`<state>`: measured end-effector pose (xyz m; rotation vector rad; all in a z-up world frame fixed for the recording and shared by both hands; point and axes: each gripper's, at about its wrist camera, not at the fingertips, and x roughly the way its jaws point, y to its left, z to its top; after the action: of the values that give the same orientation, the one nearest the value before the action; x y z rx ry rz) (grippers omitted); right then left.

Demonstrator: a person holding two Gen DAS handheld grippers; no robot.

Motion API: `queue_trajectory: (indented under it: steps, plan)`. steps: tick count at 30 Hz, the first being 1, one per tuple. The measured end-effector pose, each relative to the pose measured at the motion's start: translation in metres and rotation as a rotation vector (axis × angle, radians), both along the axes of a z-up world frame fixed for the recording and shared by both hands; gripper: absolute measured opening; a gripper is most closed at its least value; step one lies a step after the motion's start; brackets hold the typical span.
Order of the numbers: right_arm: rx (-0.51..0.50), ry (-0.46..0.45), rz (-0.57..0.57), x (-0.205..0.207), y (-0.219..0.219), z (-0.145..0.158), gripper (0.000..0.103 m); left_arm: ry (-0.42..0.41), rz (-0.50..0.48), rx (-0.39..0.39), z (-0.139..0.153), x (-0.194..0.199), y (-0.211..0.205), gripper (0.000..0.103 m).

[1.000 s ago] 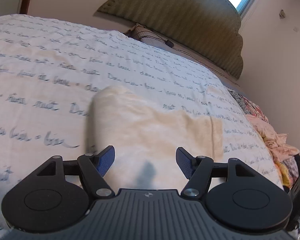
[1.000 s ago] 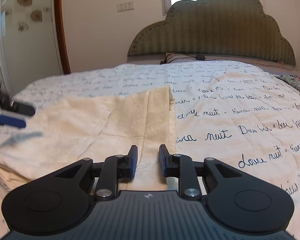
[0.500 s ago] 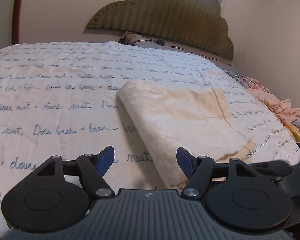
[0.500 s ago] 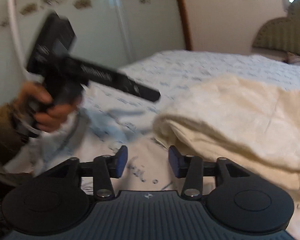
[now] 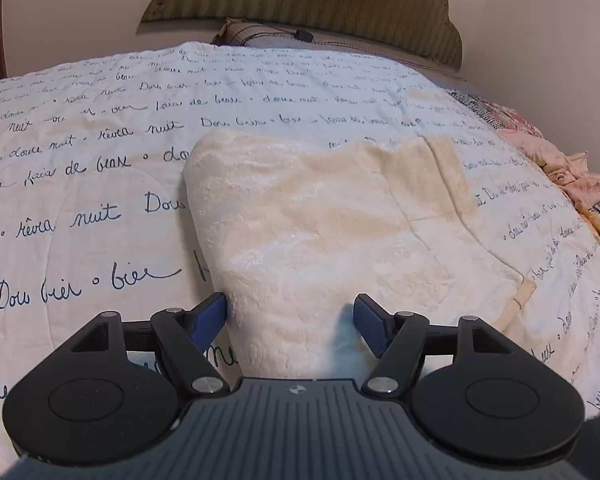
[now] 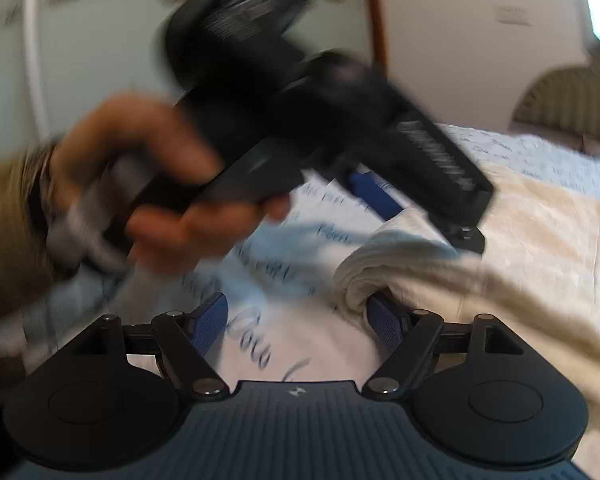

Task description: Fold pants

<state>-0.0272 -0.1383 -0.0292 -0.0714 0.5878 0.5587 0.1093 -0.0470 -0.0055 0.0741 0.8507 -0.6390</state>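
Two grippers, both with fingers spread wide and gripping nothing. My left gripper (image 5: pixel 290 322) hangs low over the near end of the pants (image 5: pixel 332 232), which lie already doubled over on the bed (image 5: pixel 80 208), a cream, fleecy bundle with its rounded fold running along the left side. My left blue pad (image 5: pixel 210 318) sits just beside that folded edge and the right pad over the plush itself, so the near corner lies between the open fingers, not yet pinched.

Further right on the bundle a flatter hem panel shows toward the headboard (image 5: pixel 300 0), and a loose tie trails off the near right edge.

My right gripper (image 6: pixel 296 316) looks in from the side: its fingers stand apart above the quilt, the right pad just touching the rolled corner of the pants (image 6: pixel 500 264). My left hand (image 6: pixel 148 184) and its gripper fill the upper left of that view, blurred.

I judge this fabric light, thick, soft and floppy; it will sag and slide on itself rather than hold a crease. The best hold seems to be the stacked layers at the near corners, pinched deep so none slips out.
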Motion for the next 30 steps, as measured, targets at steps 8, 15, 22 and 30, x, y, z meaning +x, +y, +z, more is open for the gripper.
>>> queue_trajectory:
  steps: [8, 15, 22, 30]
  plan:
    - [0.045, -0.010, 0.036, -0.029, -0.040, 0.031, 0.067, -0.065, 0.043, 0.011, 0.008, -0.011, 0.018, 0.071]
    - [0.081, -0.089, -0.511, -0.014, -0.151, 0.054, 0.066, -0.152, 0.036, -0.042, 0.026, -0.023, 0.006, 0.071]
    - [-0.042, 0.049, -0.609, 0.001, -0.184, 0.017, 0.060, -0.306, -0.119, 0.174, -0.005, -0.053, -0.038, 0.071]
    - [-0.108, -0.030, -0.483, 0.062, -0.179, 0.056, 0.061, -0.320, -0.130, 0.061, 0.020, -0.010, -0.053, 0.073]
